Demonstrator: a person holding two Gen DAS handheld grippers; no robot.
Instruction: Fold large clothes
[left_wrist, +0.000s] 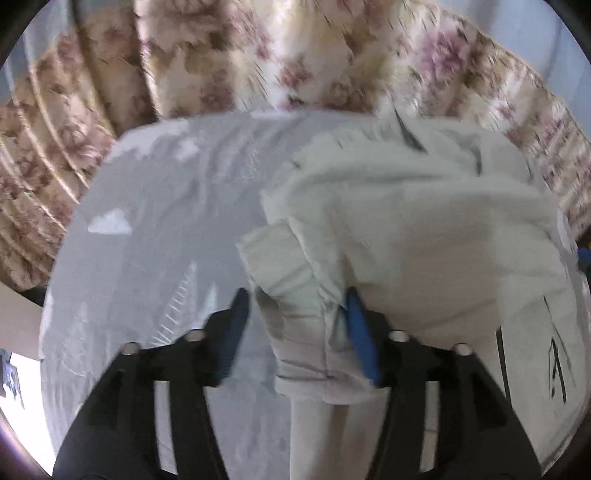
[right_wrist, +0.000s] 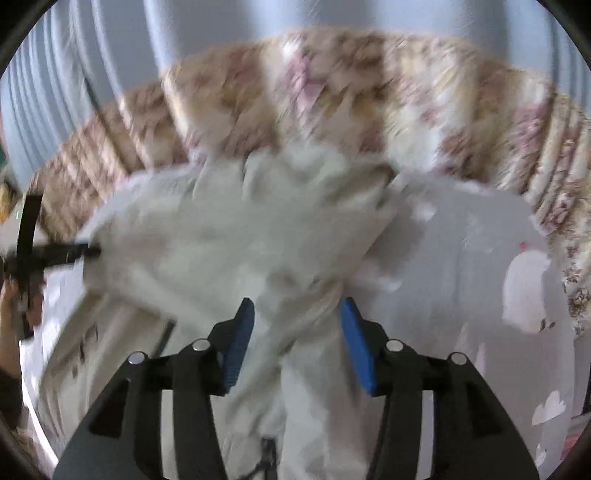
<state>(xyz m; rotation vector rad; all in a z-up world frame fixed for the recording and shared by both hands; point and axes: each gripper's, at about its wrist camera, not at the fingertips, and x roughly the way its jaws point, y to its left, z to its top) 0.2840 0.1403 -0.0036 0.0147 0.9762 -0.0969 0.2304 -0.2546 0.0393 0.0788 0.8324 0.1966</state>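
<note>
A large white garment (left_wrist: 406, 221) lies crumpled on a pale grey sheet (left_wrist: 147, 221). Its ribbed cuff (left_wrist: 291, 280) reaches between the blue pads of my left gripper (left_wrist: 298, 328). The cloth touches the right-hand pad (left_wrist: 360, 332), and a gap shows beside the other, so the jaws stand open. In the right wrist view the same garment (right_wrist: 240, 229) is bunched, and a twisted fold runs between the pads of my right gripper (right_wrist: 297, 341). This picture is blurred; the jaws look parted around the fold. My left gripper (right_wrist: 55, 251) shows black at the garment's far left edge.
A floral quilt (left_wrist: 221, 55) is heaped behind the sheet and shows again as the floral quilt (right_wrist: 369, 92). Bare sheet with white cloud prints (right_wrist: 461, 277) lies right of the garment. Black print marks (left_wrist: 554, 369) sit on the garment's right part. A hand (right_wrist: 11, 295) shows at the left edge.
</note>
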